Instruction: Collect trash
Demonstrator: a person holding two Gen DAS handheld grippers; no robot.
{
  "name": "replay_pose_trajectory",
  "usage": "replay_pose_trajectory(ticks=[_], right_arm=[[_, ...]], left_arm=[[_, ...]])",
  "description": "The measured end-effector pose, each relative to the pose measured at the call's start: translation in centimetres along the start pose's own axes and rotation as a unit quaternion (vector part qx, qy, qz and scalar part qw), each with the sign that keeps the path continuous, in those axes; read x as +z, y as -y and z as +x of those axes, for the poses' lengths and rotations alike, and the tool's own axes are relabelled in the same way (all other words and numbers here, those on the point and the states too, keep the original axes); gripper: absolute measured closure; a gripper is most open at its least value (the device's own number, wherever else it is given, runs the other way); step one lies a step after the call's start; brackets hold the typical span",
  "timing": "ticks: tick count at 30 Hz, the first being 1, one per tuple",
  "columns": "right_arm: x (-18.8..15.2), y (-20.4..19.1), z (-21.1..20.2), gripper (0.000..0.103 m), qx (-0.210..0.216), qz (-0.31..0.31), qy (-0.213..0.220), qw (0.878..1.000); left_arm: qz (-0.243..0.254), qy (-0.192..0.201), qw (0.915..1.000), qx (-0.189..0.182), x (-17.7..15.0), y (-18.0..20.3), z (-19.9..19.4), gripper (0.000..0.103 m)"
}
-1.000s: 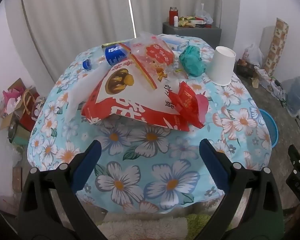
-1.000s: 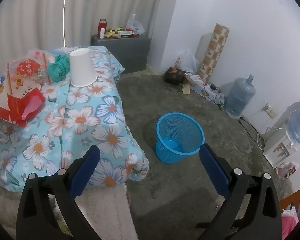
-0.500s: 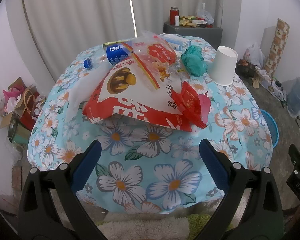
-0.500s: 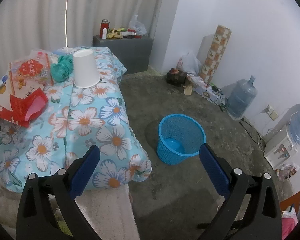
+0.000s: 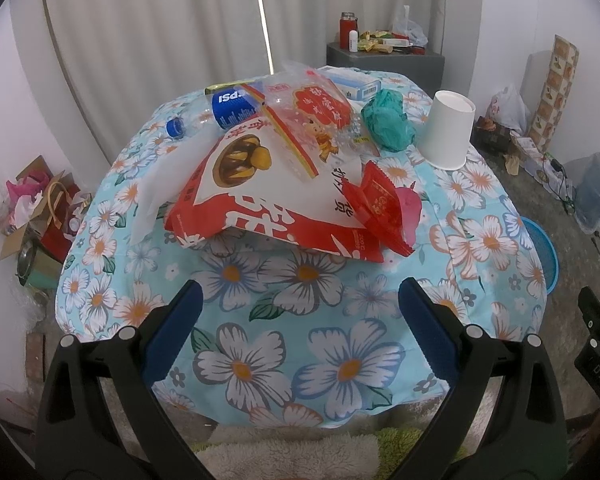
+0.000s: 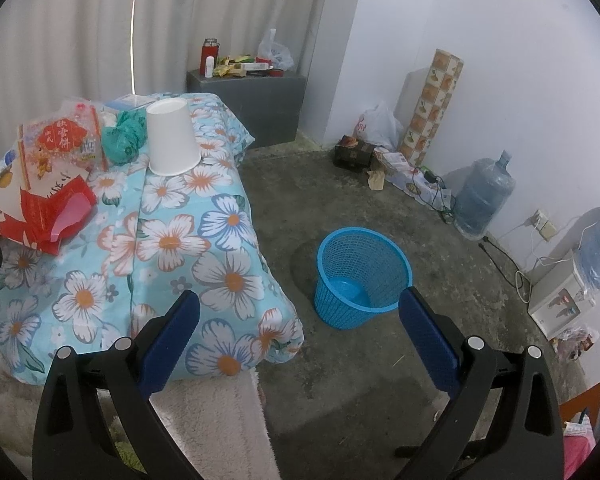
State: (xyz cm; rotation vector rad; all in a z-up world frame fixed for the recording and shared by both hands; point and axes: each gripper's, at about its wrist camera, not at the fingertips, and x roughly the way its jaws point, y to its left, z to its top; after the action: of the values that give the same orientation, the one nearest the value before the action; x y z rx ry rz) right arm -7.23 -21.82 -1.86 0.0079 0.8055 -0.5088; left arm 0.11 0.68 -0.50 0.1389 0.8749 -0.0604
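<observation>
Lying beyond left claw (image 5: 300, 320): snack bag (image 5: 260, 200).

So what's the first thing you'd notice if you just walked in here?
Probably the pile of trash in the middle of the flowery table: a big red and white snack bag with crinkly wrappers heaped on it. Next, the white paper cup standing upside down near the table's edge. Then the bright blue basket on the grey floor beside the table.
</observation>
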Motion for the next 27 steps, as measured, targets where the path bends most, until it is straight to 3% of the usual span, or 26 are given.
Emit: replay_pose_trajectory(ticks=[27], right_arm=[[0.04,-0.03,-0.13,0.006,-0.002,-0.002,0.001,1.0]], left_arm=[[0.0,-0.001,1.0,0.001,-0.05,-0.16,0.09,0.009]])
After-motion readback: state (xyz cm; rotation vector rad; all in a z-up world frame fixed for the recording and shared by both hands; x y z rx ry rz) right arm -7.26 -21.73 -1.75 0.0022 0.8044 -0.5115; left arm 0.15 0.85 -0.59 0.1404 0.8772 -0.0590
